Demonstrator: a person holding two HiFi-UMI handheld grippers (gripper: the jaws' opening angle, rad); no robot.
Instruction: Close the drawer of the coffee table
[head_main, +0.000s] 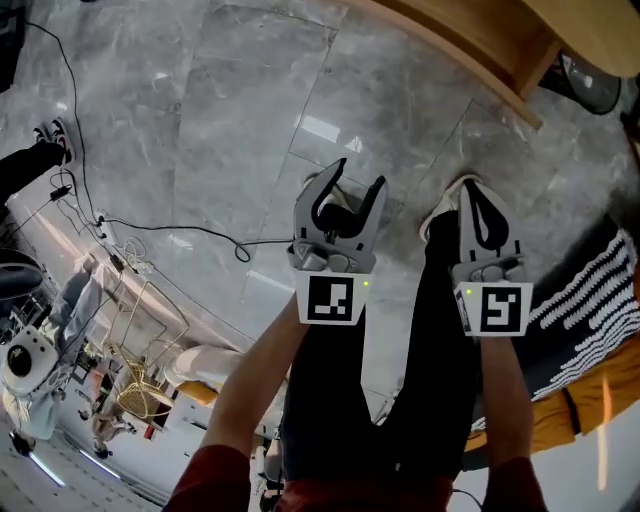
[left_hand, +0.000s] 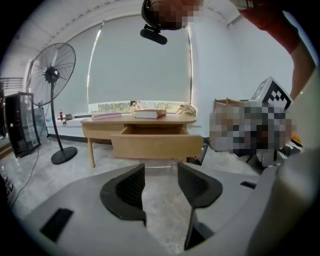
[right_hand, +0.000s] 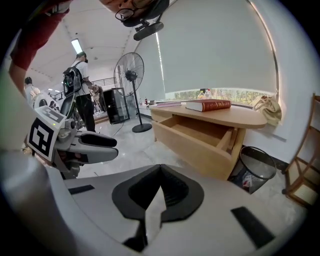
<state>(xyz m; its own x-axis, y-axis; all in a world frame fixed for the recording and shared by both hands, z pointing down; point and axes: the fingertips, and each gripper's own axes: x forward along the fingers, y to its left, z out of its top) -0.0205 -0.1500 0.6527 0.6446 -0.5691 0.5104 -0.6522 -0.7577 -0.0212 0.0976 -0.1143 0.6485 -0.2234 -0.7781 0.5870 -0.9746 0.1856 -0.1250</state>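
The drawer (left_hand: 156, 145) of the coffee table (left_hand: 170, 120) stands pulled far out. In the left gripper view it sits in the middle of the frame, with its flat front panel facing the camera. In the right gripper view it is right of centre, seen from an angle, and its inside looks empty. Both tongs are well apart from it, so I judge that the closing push has not started.

The left gripper (left_hand: 161, 170) has its jaws apart with only bare floor between them. The right gripper (right_hand: 160, 169) has its jaws pressed together and holds nothing. In the head view they hang side by side in the middle of the frame, above the person's legs and the grey floor.

Several things could go wrong from here:
- A push on only one end of the front panel could make the drawer turn a little and jam on its guides.
- The open left jaws could catch on the top edge of the panel and slip over it, instead of pressing flat on the face.
- A hard shove could move the whole table, because it stands on a smooth, shiny floor, and it could shake the book (right_hand: 207, 105) lying on top.
- The waste bin (right_hand: 256, 171) stands just beside the table, at the lower right of the right gripper view, and a wide approach could knock it
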